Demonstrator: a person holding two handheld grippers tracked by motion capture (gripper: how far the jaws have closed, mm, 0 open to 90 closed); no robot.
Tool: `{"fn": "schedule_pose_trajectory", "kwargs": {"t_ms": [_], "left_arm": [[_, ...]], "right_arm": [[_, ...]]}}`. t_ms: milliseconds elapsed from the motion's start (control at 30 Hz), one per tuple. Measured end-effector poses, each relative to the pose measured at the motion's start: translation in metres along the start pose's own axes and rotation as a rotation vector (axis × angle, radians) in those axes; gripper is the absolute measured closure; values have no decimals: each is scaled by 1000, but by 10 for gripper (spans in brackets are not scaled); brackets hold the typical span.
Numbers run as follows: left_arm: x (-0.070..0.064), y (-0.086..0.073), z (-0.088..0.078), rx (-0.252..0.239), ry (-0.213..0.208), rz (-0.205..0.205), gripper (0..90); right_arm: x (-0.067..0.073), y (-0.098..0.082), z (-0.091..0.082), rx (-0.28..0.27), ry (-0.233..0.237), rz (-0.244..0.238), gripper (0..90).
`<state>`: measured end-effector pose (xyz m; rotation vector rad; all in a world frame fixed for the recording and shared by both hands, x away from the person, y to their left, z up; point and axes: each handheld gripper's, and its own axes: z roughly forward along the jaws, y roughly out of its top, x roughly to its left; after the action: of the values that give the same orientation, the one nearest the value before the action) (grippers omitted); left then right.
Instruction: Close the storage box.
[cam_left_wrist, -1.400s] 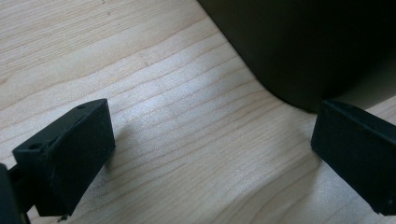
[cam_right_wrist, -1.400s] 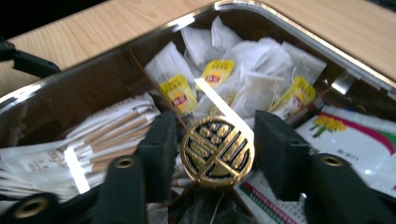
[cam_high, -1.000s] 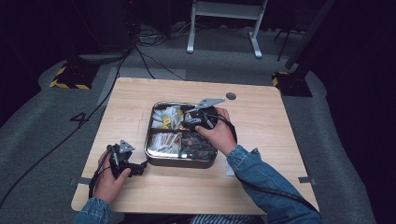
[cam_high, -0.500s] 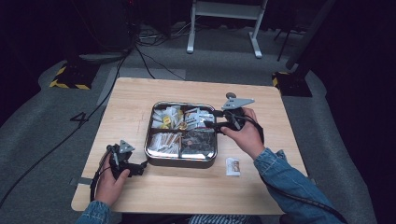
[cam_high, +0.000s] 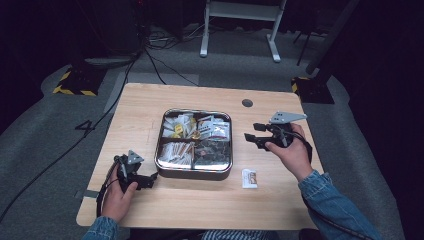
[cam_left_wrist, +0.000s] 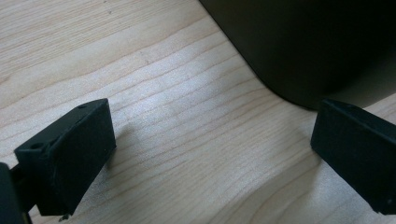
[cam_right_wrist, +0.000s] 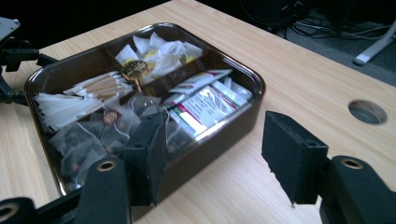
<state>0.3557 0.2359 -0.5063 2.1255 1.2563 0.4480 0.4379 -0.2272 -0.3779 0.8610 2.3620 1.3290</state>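
Observation:
A square metal tin sits mid-table, split into compartments of tea bags and sachets. A small white packet lies on the wood off the tin's front right corner. My right gripper hovers just right of the tin, jaws open and empty, pointing at it. In the right gripper view the tin lies beyond the open right gripper. My left gripper rests on the table at the tin's front left corner, open. In the left gripper view the left gripper spans bare wood, the tin's dark corner just ahead.
The wooden table has a round cable hole at the back right, also the hole in the right gripper view. Grey carpet, cables and a white frame's legs lie beyond the far edge.
My right hand has carried its open gripper from over the tin out to the right. The small packet, hidden under the arm before, now shows on the table. The left hand stayed put.

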Motion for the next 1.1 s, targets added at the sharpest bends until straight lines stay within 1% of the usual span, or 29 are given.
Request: {"fn": "schedule_pose_trajectory", "kwargs": {"t_ms": [133, 333, 433, 533, 600, 700, 900, 1033, 1100], "left_arm": [[0, 0, 0, 1, -1, 0, 1], [0, 0, 0, 2, -2, 0, 0], [0, 0, 0, 2, -2, 0, 0], [0, 0, 0, 2, -2, 0, 0], [0, 0, 0, 2, -2, 0, 0], [0, 0, 0, 2, -3, 0, 0], [0, 0, 0, 2, -3, 0, 0], [0, 0, 0, 1, -2, 0, 0], [0, 0, 0, 2, -3, 0, 0]], "right_arm": [[-5, -14, -13, 12, -18, 22, 415], [-6, -35, -25, 48, -52, 25, 401], [-7, -47, -29, 62, -65, 38, 394], [-7, -59, -33, 65, -71, 57, 394], [-6, -69, -35, 51, -76, 76, 394], [-4, -83, -34, 37, -65, 108, 394], [0, -109, -25, 66, -68, 133, 400], [0, -118, -23, 91, -78, 133, 401], [0, -121, -23, 90, -86, 136, 401]]}}
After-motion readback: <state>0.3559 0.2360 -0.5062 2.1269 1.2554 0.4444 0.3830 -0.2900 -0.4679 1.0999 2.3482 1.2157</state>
